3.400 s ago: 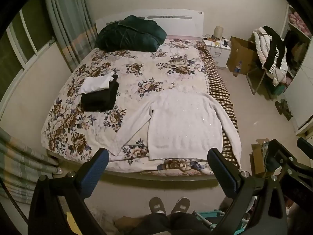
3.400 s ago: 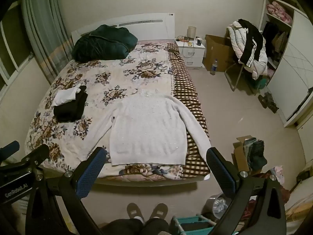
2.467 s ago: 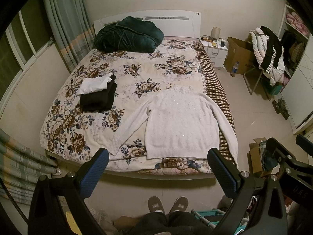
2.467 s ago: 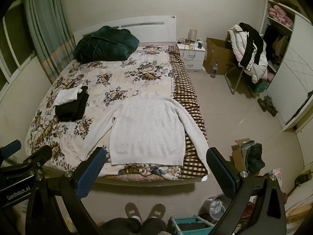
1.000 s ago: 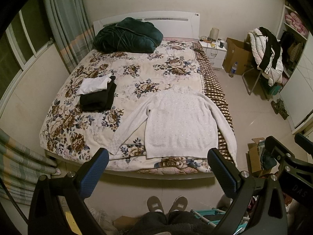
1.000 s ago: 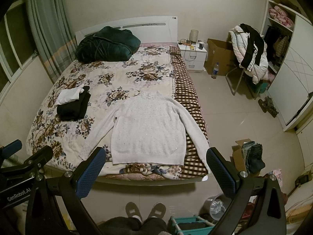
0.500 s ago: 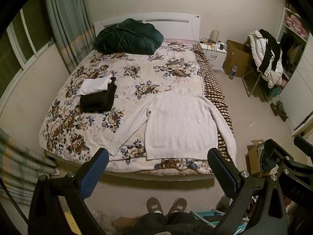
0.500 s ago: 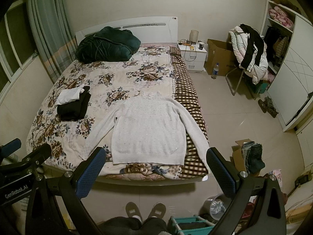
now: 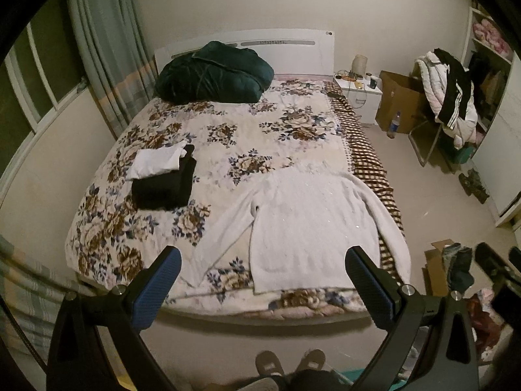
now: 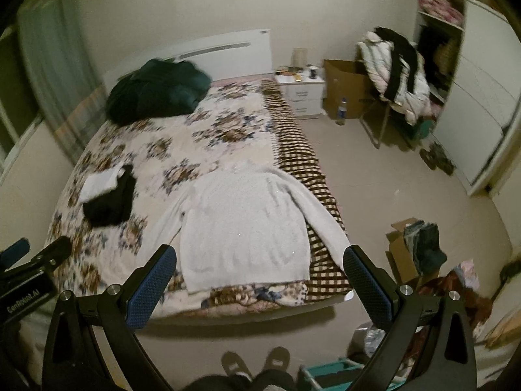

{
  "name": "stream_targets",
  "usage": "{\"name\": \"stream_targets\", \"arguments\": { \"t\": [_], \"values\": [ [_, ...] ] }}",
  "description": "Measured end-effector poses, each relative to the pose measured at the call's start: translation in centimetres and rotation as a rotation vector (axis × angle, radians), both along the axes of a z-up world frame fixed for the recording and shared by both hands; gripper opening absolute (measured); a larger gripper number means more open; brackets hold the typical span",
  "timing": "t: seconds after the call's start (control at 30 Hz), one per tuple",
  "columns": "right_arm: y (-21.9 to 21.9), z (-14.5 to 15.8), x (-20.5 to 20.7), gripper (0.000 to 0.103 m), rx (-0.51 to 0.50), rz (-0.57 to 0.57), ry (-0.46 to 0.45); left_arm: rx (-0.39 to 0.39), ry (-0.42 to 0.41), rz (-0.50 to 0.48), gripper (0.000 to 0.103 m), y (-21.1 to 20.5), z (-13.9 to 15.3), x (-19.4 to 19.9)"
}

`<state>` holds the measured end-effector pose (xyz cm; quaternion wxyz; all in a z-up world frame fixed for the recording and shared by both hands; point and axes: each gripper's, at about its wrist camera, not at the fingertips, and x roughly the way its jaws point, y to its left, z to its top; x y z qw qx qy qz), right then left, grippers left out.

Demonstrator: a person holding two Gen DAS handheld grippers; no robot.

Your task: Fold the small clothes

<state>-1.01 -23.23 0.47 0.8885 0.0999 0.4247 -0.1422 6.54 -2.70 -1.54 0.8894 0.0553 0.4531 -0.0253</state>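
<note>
Left wrist view: white sweater (image 9: pixel 312 224) lies spread flat at the bed's (image 9: pixel 228 137) foot, ready for folding. Left tongs (image 9: pixel 262 280) and right tongs (image 10: pixel 259 278) gape wide, empty, well clear.

The room is dimly lit with a warm yellowish cast, the source out of view; the window (image 9: pixel 31 75) at nine o'clock is dark; a soft shadow lies on the floor under the foot of the bed (image 9: pixel 228 150) at six o'clock; both views bend strongly toward the rims, with black corners; the left wrist view is fairly sharp; the right wrist view is smeared by motion blur, the floral bedspread (image 10: pixel 182 150) and the curtain (image 10: pixel 55 55) at ten o'clock most of all.
</note>
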Motion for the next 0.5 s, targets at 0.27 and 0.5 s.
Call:
{"name": "stream_targets", "arguments": {
  "t": [0.27, 0.5],
  "values": [
    [-10.6, -13.2, 5.8, 0.103, 0.125, -0.252, 0.084, 0.051, 0.063, -0.007, 0.103, -5.1, -7.8, 8.7],
    [-22.5, -31.2, 8.3, 0.103, 0.507, -0.501, 0.181, 0.119, 0.214, -0.006, 0.103, -11.5, -18.6, 16.2]
  ]
}}
